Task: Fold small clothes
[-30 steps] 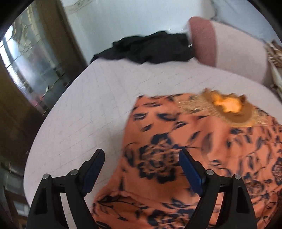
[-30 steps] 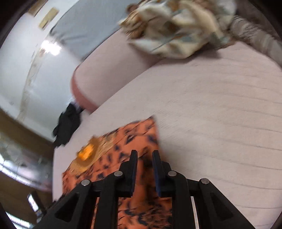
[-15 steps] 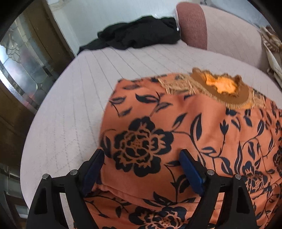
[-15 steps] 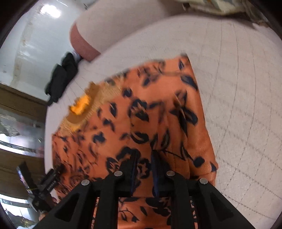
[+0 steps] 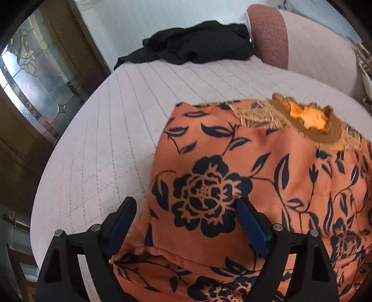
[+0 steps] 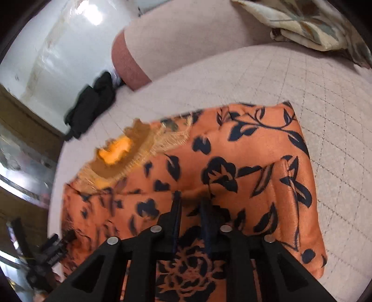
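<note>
An orange garment [image 5: 267, 174] with dark blue flowers lies on a pale quilted bed [image 5: 116, 127]; its gold embroidered neckline [image 5: 309, 118] is at the far side. My left gripper [image 5: 186, 218] hovers open over the garment's left edge, its fingers wide apart and clear of the cloth. In the right wrist view the garment [image 6: 255, 144] fills the middle. My right gripper [image 6: 190, 199] is shut on a raised ridge of the orange cloth, bunched between its pads. The left gripper [image 6: 48, 248] shows dimly at the lower left.
A black garment [image 5: 197, 46] lies crumpled at the bed's far end beside a pink bolster [image 5: 269, 32]. A cream patterned cloth [image 6: 302, 21] rests at the far right. A dark wooden door with leaded glass [image 5: 34, 76] stands left of the bed.
My right gripper has swung over the garment with the cloth in it, rolling as it went. The orange fabric has spread in under my left gripper, which has barely moved.
</note>
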A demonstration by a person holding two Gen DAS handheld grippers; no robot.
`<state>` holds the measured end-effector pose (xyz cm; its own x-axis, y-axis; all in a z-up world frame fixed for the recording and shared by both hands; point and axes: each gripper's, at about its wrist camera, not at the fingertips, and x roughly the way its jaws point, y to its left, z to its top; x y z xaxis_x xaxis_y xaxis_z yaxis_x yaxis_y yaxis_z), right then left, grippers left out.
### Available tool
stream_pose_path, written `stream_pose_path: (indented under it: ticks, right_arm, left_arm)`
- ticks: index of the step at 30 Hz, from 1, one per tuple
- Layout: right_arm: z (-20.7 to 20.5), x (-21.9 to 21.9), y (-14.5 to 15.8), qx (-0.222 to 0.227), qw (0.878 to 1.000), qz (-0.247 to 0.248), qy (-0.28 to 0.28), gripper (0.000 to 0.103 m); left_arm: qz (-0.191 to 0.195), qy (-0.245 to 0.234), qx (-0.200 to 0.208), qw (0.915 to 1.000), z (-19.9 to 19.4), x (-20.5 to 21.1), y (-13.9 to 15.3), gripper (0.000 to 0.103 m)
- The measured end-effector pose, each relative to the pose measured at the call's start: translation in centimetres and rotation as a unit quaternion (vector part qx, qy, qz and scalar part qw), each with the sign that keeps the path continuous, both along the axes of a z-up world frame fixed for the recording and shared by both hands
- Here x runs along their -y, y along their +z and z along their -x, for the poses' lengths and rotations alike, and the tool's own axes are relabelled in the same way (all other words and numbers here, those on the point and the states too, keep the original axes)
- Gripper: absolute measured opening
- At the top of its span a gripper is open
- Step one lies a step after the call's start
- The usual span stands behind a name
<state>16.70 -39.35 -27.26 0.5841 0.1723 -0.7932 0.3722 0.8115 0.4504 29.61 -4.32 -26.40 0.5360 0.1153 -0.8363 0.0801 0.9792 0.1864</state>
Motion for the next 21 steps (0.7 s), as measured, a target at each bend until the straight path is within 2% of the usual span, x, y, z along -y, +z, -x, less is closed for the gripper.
stream_pose_path:
  ticks: [2,5,8,10,12,16,17,19,21]
  right_arm:
    - [0.2,-0.6,1.0,0.02,0.999,-0.013,0.022,0.02]
    - [-0.1,-3.3,1.8,0.041,0.996,-0.031,0.072,0.02]
    - [-0.9,-6.3,1.1,0.009,0.991,-0.051,0.127,0.02]
    - [-0.9,-7.6,0.7,-0.012,0.986,-0.042,0.159,0.02]
    - [-0.8,-9.1,0.1,-0.059,0.974,-0.016,0.217,0.02]
    - [0.9,-9.4,-0.1,-0.09,0.953,-0.01,0.289,0.021]
    - [1.2,-9.2,-0.3,-0.102,0.948,-0.009,0.3,0.019]
    - [1.7,-8.2,-0.1,-0.097,0.95,-0.013,0.296,0.019]
    - [1.5,-6.8,0.7,-0.087,0.959,-0.017,0.271,0.02]
  left_arm:
    - [0.016,-0.003,0.005,0.9999,-0.1,-0.2,0.5,0.088]
    - [0.002,-0.007,0.002,1.0,0.0,0.3,0.4,0.088]
    - [-0.02,-0.017,-0.009,0.9996,0.0,1.0,-0.6,0.088]
    - [-0.038,-0.015,-0.011,0.9991,0.1,1.2,-0.9,0.088]
    - [-0.032,-0.008,-0.013,0.9993,-0.1,0.8,-0.9,0.088]
    - [-0.046,-0.001,-0.007,0.9989,-0.3,0.3,-0.9,0.088]
    - [-0.049,-0.003,-0.006,0.9988,-0.3,0.2,-0.9,0.088]
    - [-0.053,-0.002,-0.004,0.9986,-0.3,0.3,-0.8,0.088]
    - [-0.055,0.002,0.003,0.9985,-0.2,0.3,-0.5,0.088]
